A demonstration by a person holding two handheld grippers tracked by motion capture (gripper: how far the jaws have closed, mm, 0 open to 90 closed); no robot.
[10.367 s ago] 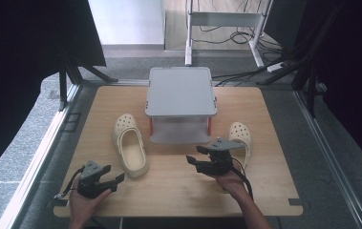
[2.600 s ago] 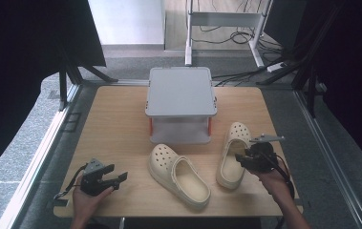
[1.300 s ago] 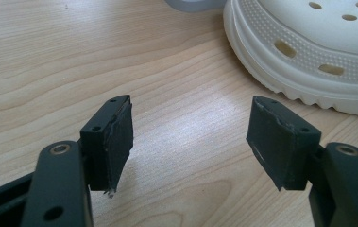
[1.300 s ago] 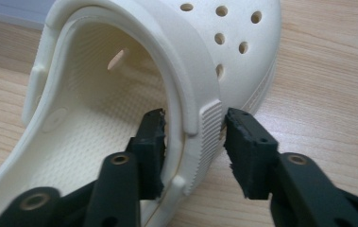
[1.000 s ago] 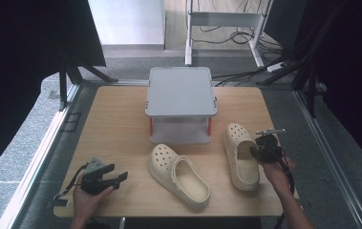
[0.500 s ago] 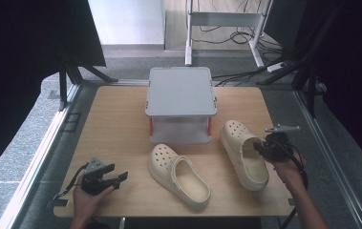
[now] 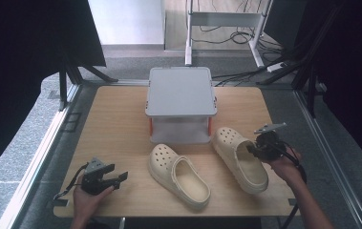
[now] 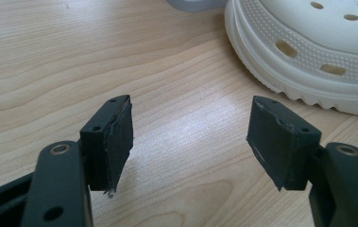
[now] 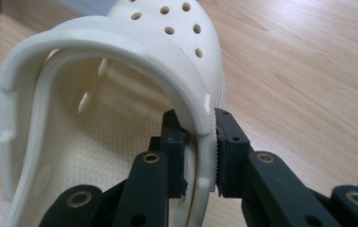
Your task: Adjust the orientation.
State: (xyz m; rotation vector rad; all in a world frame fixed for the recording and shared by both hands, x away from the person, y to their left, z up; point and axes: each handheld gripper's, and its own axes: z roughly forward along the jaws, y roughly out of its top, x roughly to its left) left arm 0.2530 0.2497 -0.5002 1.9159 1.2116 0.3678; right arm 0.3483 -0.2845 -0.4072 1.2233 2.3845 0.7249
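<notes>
Two cream clogs lie on the wooden table (image 7: 121, 124). The right clog (image 7: 239, 160) rests at the right, toe toward the grey box. My right gripper (image 7: 255, 151) is shut on that clog's side wall (image 9: 204, 137), one jaw inside the shoe and one outside. The left clog (image 7: 178, 175) lies in the middle front, toe pointing back-left. My left gripper (image 7: 120, 179) rests at the front left, open, with bare table between its jaws; in the left gripper view the left clog's toe (image 8: 309, 52) lies ahead to the right of the gripper (image 8: 191, 142).
A grey box with a flat lid (image 7: 182, 102) on orange posts stands at the back middle of the table. Table edges and a dark frame border both sides. Cables trail from both grippers.
Over the last second the right gripper has swung the right clog so its heel moved toward the front right edge. The left gripper and left clog stayed put.
</notes>
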